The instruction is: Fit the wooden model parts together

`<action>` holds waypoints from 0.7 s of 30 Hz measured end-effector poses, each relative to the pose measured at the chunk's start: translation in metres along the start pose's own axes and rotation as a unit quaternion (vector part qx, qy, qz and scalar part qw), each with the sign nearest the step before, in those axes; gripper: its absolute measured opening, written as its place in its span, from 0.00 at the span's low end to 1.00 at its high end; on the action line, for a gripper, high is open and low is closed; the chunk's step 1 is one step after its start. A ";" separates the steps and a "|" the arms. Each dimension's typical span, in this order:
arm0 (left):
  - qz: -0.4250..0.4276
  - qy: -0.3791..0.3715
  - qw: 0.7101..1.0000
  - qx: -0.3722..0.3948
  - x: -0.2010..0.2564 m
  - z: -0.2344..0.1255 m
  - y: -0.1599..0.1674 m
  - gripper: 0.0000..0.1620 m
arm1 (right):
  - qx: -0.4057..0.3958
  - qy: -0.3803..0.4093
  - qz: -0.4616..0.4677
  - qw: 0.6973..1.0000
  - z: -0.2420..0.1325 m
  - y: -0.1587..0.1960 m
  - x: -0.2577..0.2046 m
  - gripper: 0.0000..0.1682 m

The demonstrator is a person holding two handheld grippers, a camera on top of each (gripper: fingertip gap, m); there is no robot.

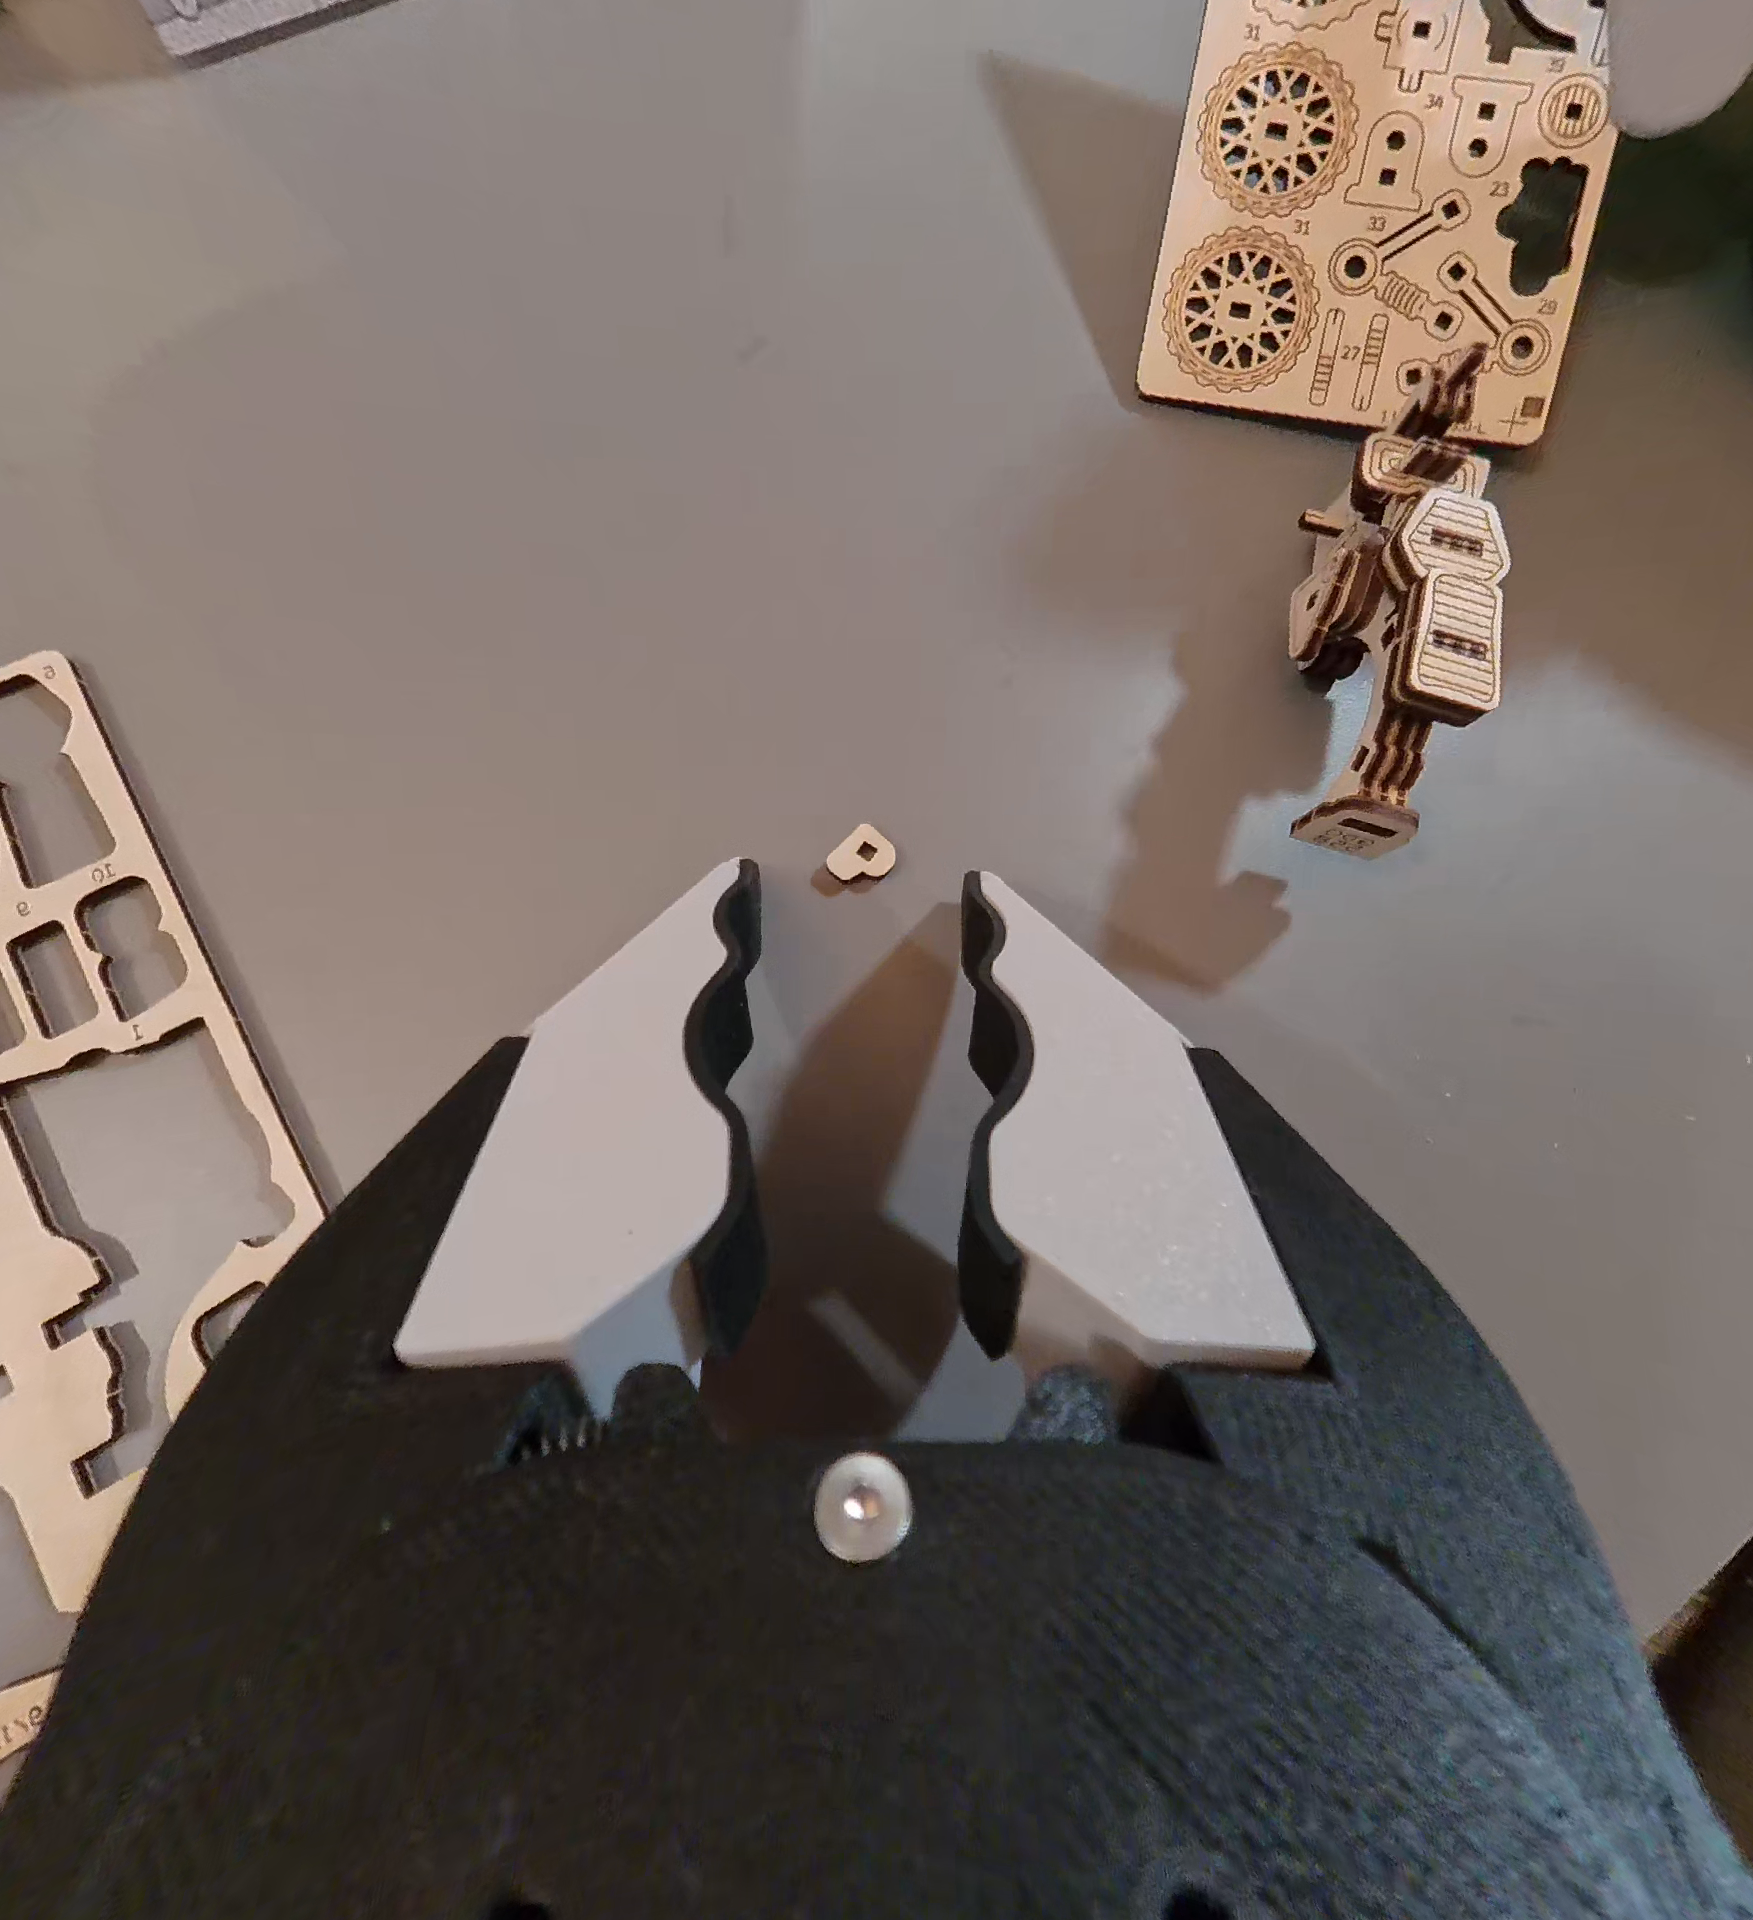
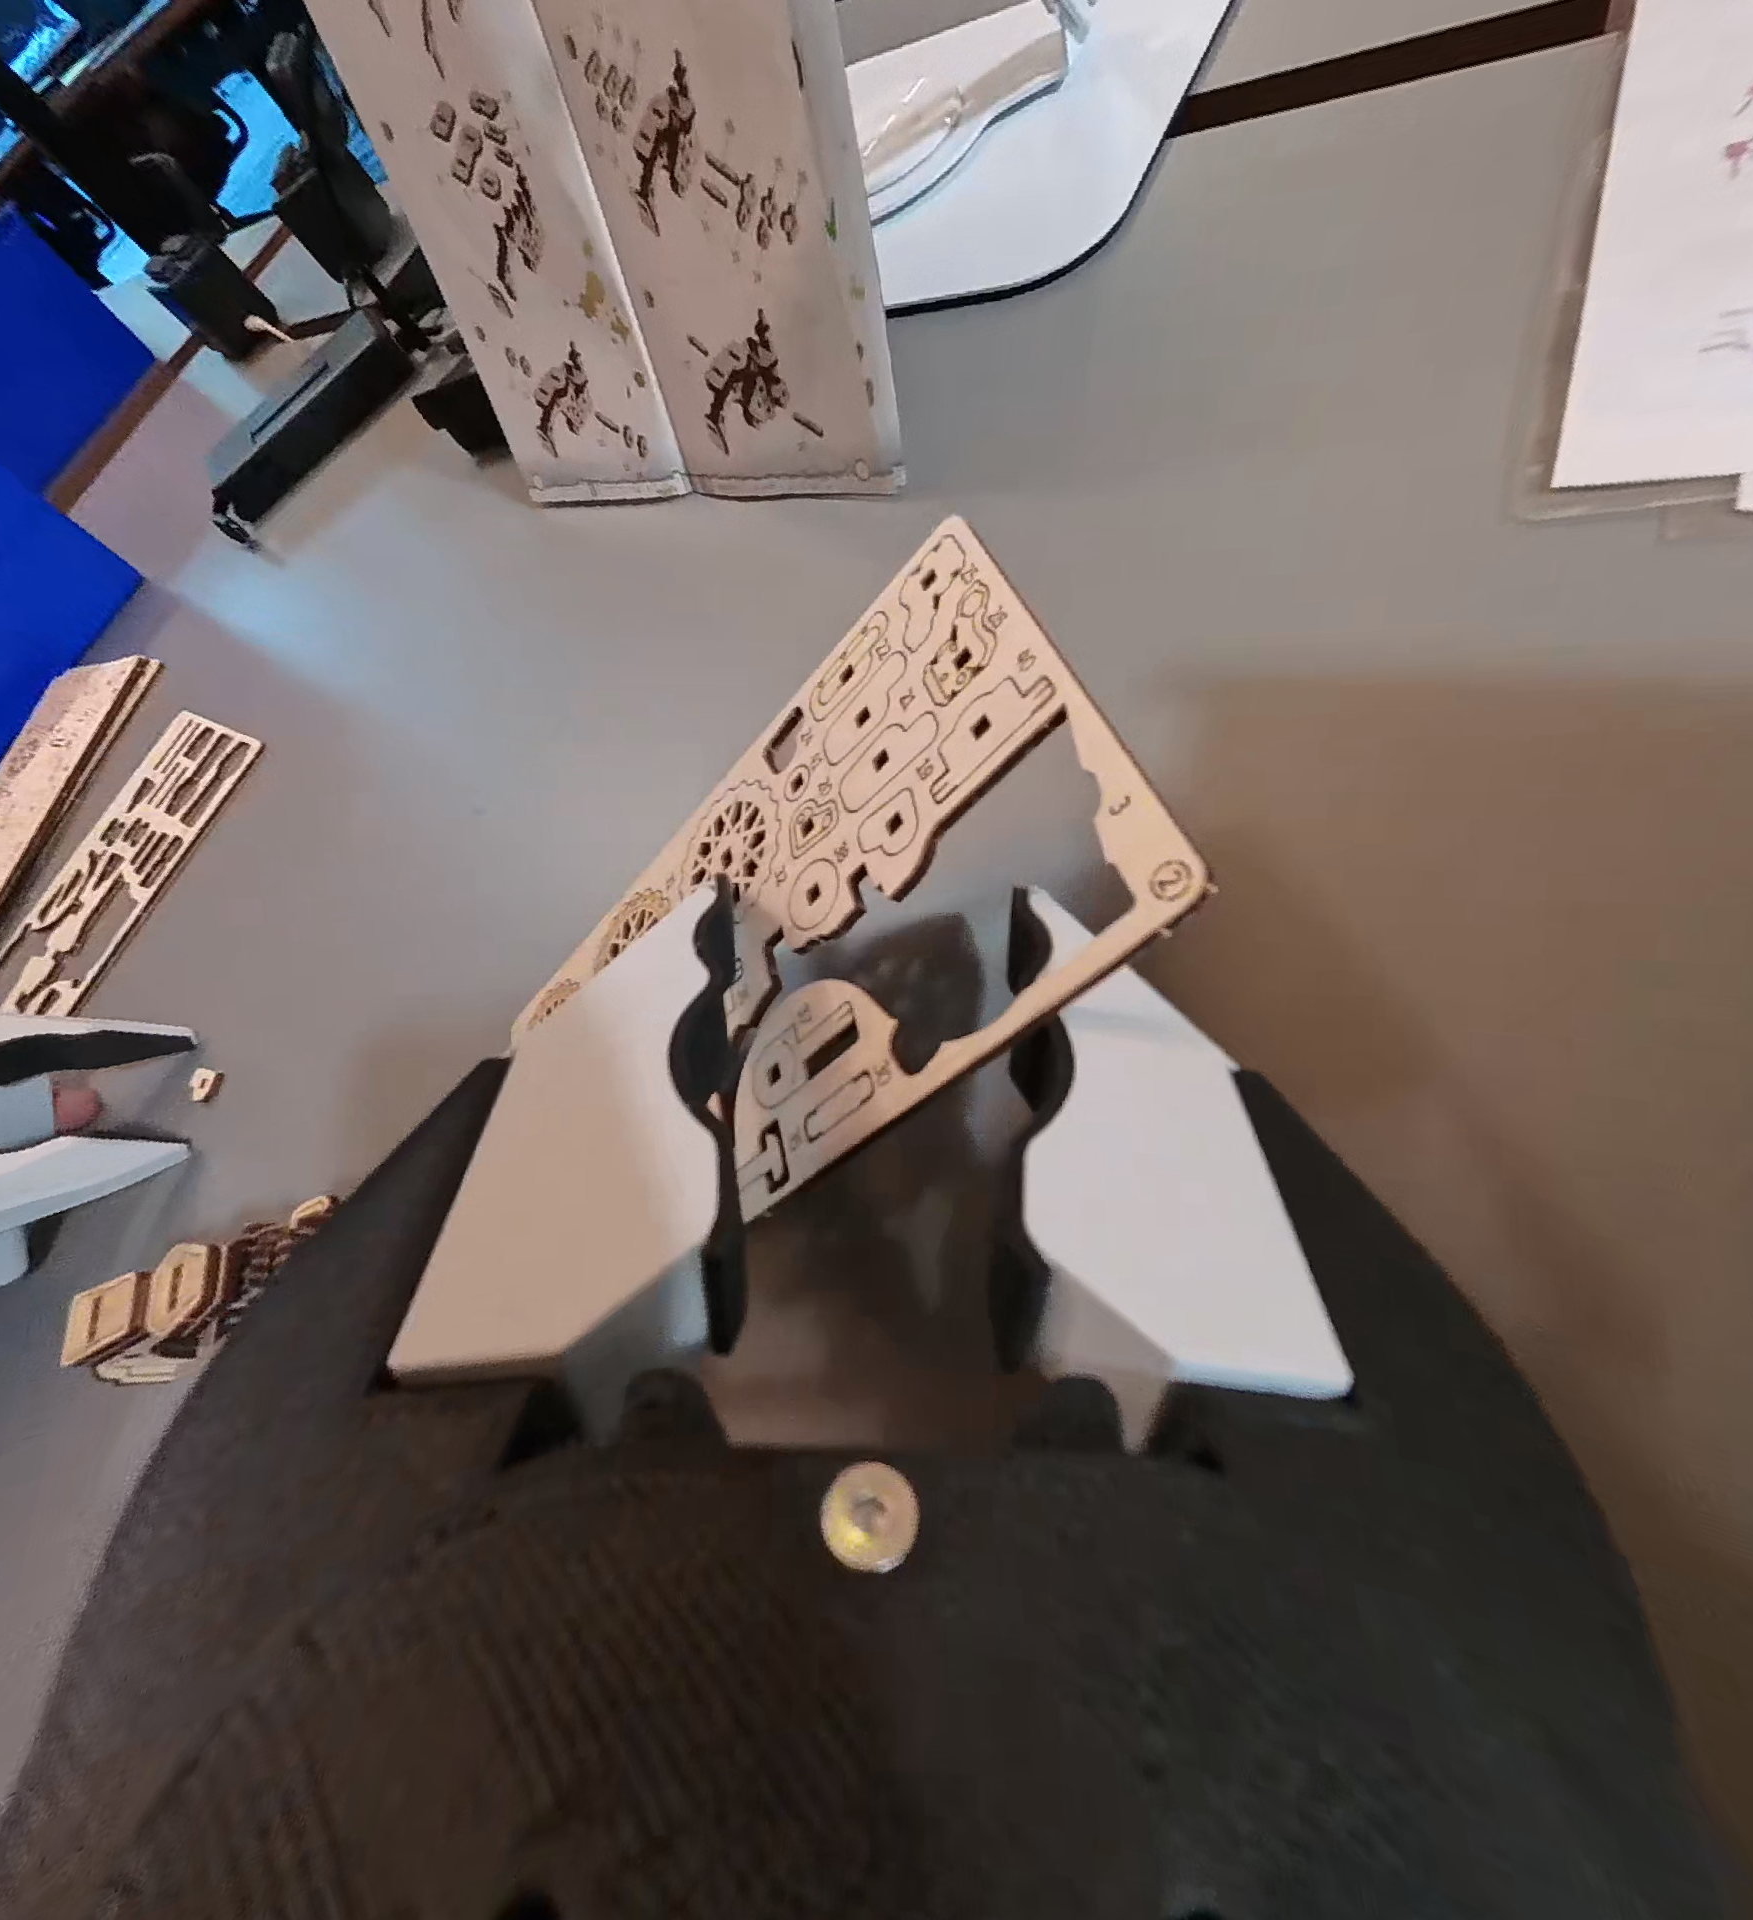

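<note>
My left gripper [image 1: 859, 878] is open and empty, low over the grey table. A small loose wooden piece [image 1: 864, 852] lies just beyond its fingertips. The partly built wooden model [image 1: 1402, 623] stands to the right, also in the right wrist view [image 2: 186, 1299]. My right gripper [image 2: 872, 888] has its jaws wide apart. A tilted wooden parts sheet [image 2: 913, 748] slants across them, behind the left finger and over the right finger. This sheet [image 1: 1371, 208] shows far right in the left wrist view, with a white finger [image 1: 1682, 62] at its far corner.
A cut-out wooden sheet [image 1: 51, 1091] lies at my left. More sheets [image 2: 113, 862] and a folded instruction leaflet [image 2: 643, 260] stand beyond. A paper in a clear sleeve [image 2: 1703, 260] lies at the right, a white board [image 2: 1007, 208] at the back. The table edge [image 1: 1267, 1538] is near.
</note>
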State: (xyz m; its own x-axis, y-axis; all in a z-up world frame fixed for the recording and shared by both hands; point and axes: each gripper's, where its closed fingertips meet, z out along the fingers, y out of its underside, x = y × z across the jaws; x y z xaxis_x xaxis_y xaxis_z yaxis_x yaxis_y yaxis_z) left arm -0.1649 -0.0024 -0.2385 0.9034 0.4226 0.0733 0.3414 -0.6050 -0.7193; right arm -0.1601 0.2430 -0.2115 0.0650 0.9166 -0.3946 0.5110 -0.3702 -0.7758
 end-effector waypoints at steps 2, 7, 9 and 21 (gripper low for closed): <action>0.002 -0.001 1.000 -0.001 0.000 0.000 0.000 0.24 | 0.000 0.008 -0.003 1.000 -0.001 0.000 0.003 0.33; 0.010 -0.005 1.000 -0.004 0.001 0.001 0.001 0.24 | -0.001 0.034 -0.015 0.999 -0.004 -0.001 0.014 0.42; 0.011 -0.005 1.000 -0.004 0.001 0.001 0.001 0.24 | -0.001 0.049 -0.023 0.999 -0.007 -0.001 0.018 0.50; 0.012 -0.002 1.000 -0.004 0.002 0.001 0.001 0.25 | 0.003 0.111 -0.076 0.991 -0.022 -0.008 0.031 0.52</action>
State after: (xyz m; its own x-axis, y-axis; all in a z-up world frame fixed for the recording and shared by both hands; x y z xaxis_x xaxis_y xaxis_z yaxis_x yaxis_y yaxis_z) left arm -0.1632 -0.0016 -0.2398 0.9102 0.4108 0.0524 0.3212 -0.6204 -0.7155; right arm -0.1430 0.2773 -0.2070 0.1746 0.9723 -0.1551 0.5249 -0.2252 -0.8208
